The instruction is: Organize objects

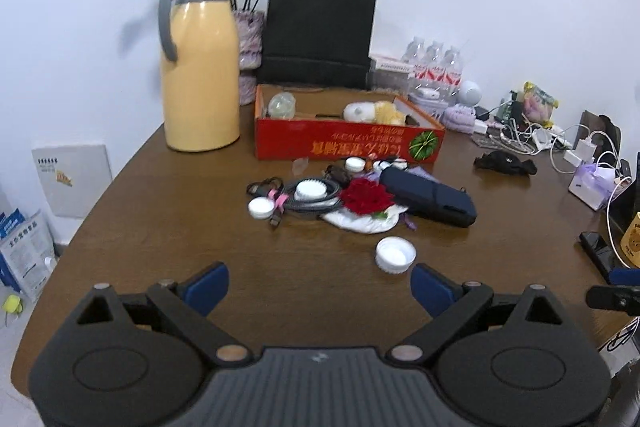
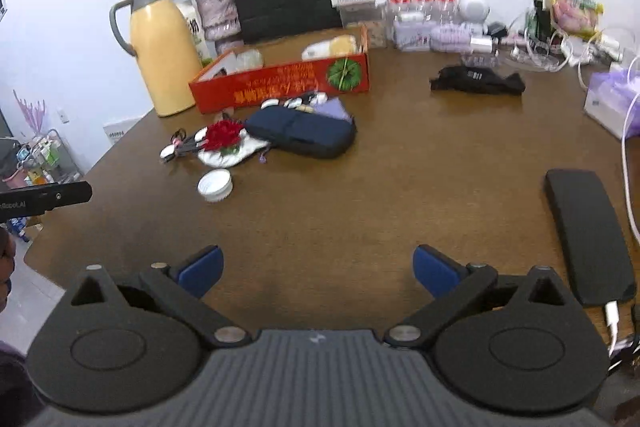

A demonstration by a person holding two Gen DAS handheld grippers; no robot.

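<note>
Clutter [image 1: 360, 195] of caps, cable, red flower and navy pouch lies mid-desk [image 1: 160, 227] just near the red box [image 1: 348, 143], likely its destination, while both tools, left [image 1: 320, 289] and right [image 2: 318, 273], hover released and empty.

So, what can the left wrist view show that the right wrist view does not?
Only the left wrist view shows the open left gripper and the white panel low on the wall. Only the right wrist view shows the open right gripper and the flat black case. Both show the red box, yellow jug, navy pouch and white cap.
</note>
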